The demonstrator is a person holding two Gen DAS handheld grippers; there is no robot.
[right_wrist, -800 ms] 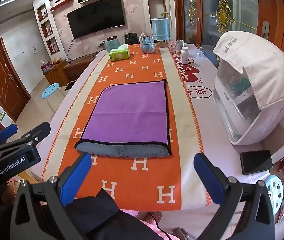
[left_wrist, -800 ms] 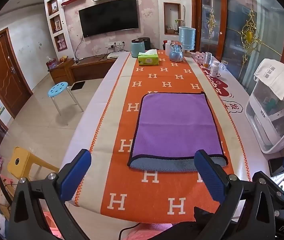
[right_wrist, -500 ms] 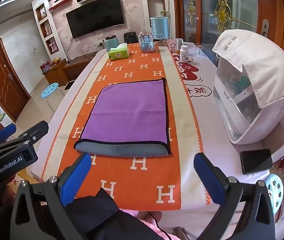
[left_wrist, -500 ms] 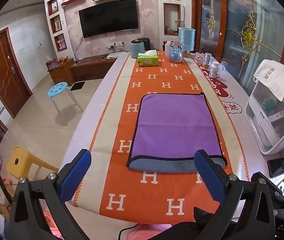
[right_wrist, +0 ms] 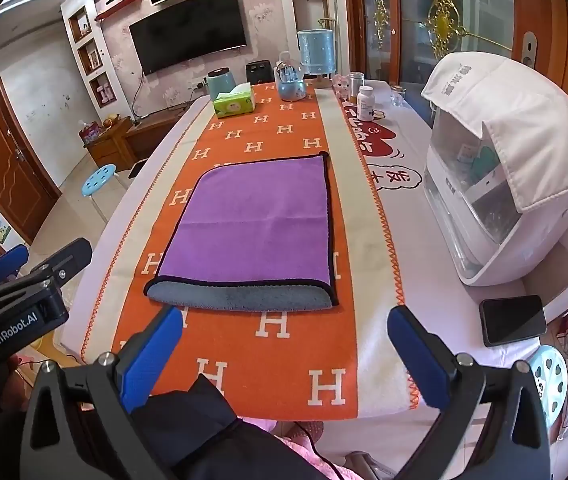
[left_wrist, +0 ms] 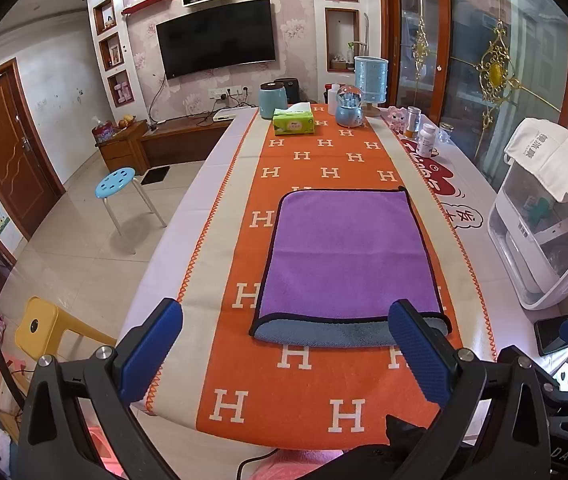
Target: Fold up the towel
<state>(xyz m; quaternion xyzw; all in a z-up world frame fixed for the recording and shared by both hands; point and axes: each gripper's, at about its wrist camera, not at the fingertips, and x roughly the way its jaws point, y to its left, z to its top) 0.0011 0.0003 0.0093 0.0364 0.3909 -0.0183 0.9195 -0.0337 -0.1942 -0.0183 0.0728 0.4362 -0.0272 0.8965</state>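
I saw the towel [left_wrist: 348, 256] already folded once; my left gripper [left_wrist: 284, 354] and right gripper [right_wrist: 284, 354] gaped wide, empty; another fold likely remained.

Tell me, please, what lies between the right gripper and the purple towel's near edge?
Only bare orange H-patterned table runner separates the right gripper from the purple towel, seen in the right wrist view.

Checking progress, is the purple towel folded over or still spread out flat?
Folded over: the towel shows a grey underlayer and rounded fold at its near edge, lying on the orange runner.
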